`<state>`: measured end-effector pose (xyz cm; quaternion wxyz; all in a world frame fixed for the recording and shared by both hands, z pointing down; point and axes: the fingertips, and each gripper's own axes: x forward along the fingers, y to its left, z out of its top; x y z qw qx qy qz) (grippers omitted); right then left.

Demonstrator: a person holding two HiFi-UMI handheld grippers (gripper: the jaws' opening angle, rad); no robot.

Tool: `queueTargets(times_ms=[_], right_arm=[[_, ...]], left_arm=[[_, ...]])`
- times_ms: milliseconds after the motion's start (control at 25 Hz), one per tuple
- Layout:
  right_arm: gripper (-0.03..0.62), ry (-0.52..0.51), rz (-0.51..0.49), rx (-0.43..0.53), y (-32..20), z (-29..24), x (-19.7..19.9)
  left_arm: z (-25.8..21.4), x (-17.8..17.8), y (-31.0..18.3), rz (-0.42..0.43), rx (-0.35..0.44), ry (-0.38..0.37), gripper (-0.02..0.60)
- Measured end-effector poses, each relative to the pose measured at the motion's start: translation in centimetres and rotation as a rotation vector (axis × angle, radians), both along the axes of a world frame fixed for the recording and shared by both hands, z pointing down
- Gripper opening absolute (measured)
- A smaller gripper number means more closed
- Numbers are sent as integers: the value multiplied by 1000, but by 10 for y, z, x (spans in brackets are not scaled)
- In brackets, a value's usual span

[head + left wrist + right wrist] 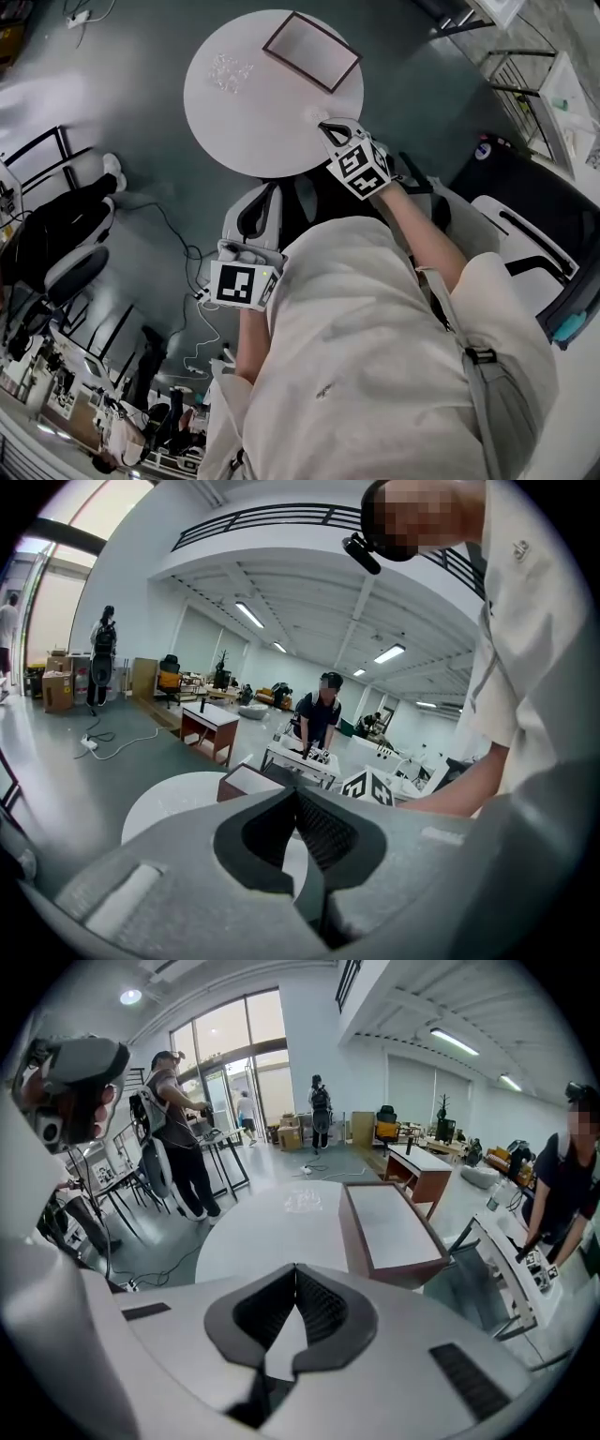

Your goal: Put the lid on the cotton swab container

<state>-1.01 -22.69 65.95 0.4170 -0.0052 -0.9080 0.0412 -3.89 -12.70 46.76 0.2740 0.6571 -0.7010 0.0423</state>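
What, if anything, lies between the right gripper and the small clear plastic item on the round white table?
Nothing visible does. Only bare round white table separates the shut right gripper from the small clear plastic item. The brown-framed rectangular tray sits off to one side of that line.

Wears a loose cream shirt [375,356] with short sleeves, lightly creased. Slung with a grey shoulder strap [455,323] joined by a dark buckle [480,355]. Fitted with a left claw [239,249] and right claw [328,125], pale grey shells around black ribbed pads [321,1309]. Marked by white cubes printed with black squares: left cube [246,284], right cube [361,169].
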Motion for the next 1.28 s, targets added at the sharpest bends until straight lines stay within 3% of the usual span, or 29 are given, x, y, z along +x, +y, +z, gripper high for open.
queueTargets(times_ms=[480,1280], right_arm=[[6,53,-43,88,-14,41,-10],[6,94,-28,67,-25,65,-21]], left_arm=[[31,9,-3,13,-47,40,9],[39,-3,-4,9,-77,49,9]])
